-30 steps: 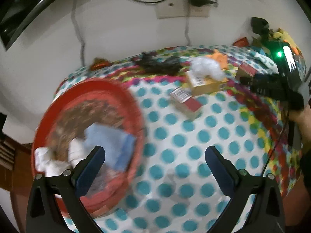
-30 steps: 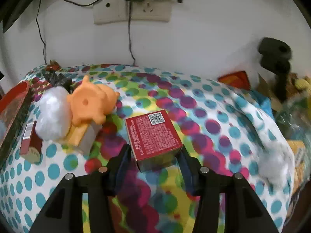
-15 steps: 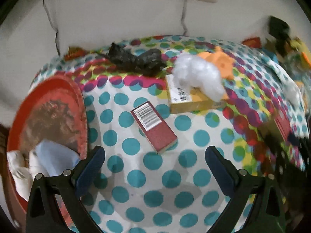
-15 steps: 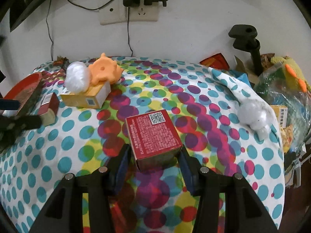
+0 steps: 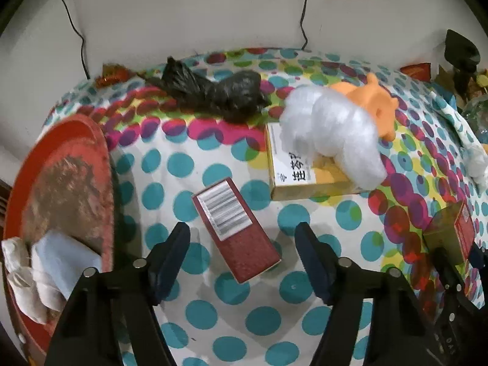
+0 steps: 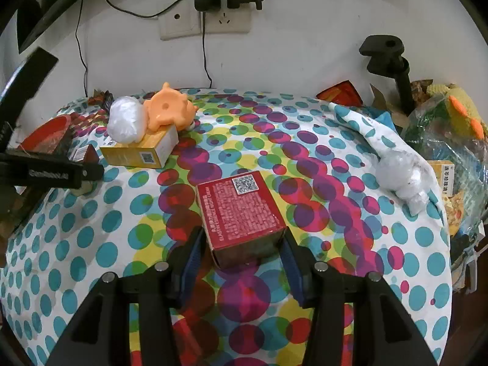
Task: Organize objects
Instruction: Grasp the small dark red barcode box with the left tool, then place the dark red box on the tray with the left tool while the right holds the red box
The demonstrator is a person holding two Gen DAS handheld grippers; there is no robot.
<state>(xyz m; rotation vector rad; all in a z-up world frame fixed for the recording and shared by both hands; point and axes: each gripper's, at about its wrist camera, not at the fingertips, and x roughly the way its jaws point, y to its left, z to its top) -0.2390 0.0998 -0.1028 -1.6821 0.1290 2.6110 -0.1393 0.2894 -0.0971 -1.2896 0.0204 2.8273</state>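
Observation:
A slim dark red box with a barcode label (image 5: 236,231) lies flat on the dotted tablecloth. My left gripper (image 5: 242,245) hangs over it with a finger on each side; its jaws are closing and a gap shows between each pad and the box. In the right wrist view the left gripper's black body (image 6: 45,174) shows at the left edge. My right gripper (image 6: 241,244) is shut on a squat red box with a QR code (image 6: 241,210), held just above the cloth. That box (image 5: 457,231) also appears at the right edge of the left wrist view.
A red basket (image 5: 76,140) with folded cloths stands at the left. Behind are a black plastic bag (image 5: 219,94) and a yellow box (image 5: 308,186) bearing a white wad (image 5: 335,131) and an orange toy (image 5: 372,103). Another white wad (image 6: 396,174), a bagged plush and a black clamp stand crowd the right edge.
My left gripper has swung right from above the red basket to the slim barcode box, sunk toward it and narrowed its jaws. The right gripper drew back with its box, then stayed still.

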